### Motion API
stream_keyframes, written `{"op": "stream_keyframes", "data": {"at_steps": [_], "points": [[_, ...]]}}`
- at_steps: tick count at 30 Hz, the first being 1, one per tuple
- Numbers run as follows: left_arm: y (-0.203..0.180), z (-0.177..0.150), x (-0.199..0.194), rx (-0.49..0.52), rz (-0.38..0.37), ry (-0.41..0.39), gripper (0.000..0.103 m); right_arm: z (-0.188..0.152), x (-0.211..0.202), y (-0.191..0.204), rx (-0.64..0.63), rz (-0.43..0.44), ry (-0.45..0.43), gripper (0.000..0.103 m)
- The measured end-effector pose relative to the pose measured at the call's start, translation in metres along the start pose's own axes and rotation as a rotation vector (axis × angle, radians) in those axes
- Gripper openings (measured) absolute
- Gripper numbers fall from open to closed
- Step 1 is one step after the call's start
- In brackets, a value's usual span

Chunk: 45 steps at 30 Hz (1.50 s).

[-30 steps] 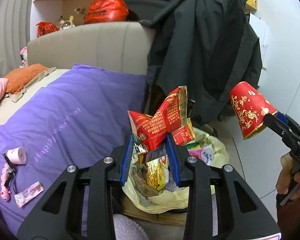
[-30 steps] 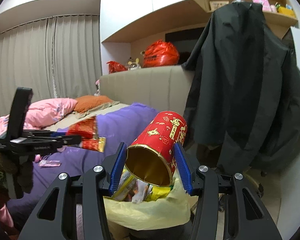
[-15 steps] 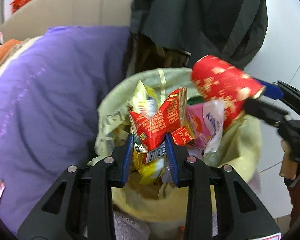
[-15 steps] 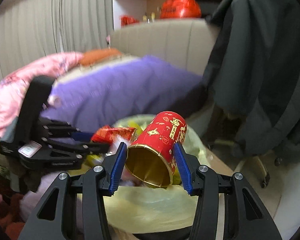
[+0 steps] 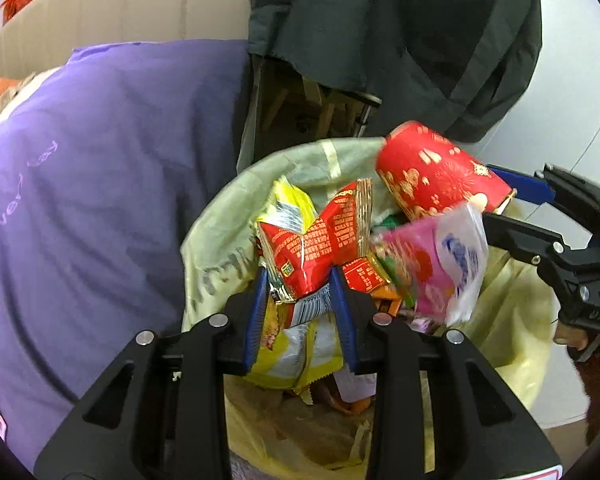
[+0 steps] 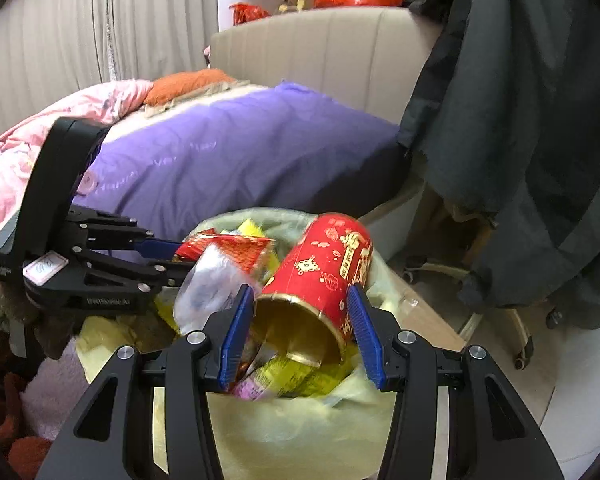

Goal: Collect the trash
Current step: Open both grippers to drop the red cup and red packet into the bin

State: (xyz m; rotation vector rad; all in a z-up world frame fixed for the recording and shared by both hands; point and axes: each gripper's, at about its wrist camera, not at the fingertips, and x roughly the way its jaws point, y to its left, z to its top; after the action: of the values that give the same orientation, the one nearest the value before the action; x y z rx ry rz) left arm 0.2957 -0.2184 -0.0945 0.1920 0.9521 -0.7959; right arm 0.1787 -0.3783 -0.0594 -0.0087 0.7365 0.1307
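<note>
Left gripper: pads clamped on crumpled red wrapper, held over mouth of yellow-lined trash bin. Right gripper: pads spread wider than red can; right pad clear of it, left-side contact unclear. Can tilted, gold open end toward camera, above trash. Bin packed with yellow packets and pink bag. Beyond: purple blanket, dark coat, beige headboard.
</note>
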Motion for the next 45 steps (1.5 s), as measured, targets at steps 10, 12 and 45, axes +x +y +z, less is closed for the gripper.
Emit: {"op": "stream_keyframes", "data": {"at_steps": [10,12,45], "points": [[-0.029,-0.004,-0.012,0.084,-0.069,0.044,0.03,0.013,-0.046,-0.014,0.082,0.036,-0.139,0.046],[-0.035,-0.01,0.002,0.108,-0.055,0.085,0.029,0.013,-0.042,-0.008,0.078,0.085,-0.128,0.046],[-0.016,-0.012,-0.012,0.03,-0.078,0.056,0.031,-0.021,-0.017,0.005,0.028,0.02,0.029,0.049]]}}
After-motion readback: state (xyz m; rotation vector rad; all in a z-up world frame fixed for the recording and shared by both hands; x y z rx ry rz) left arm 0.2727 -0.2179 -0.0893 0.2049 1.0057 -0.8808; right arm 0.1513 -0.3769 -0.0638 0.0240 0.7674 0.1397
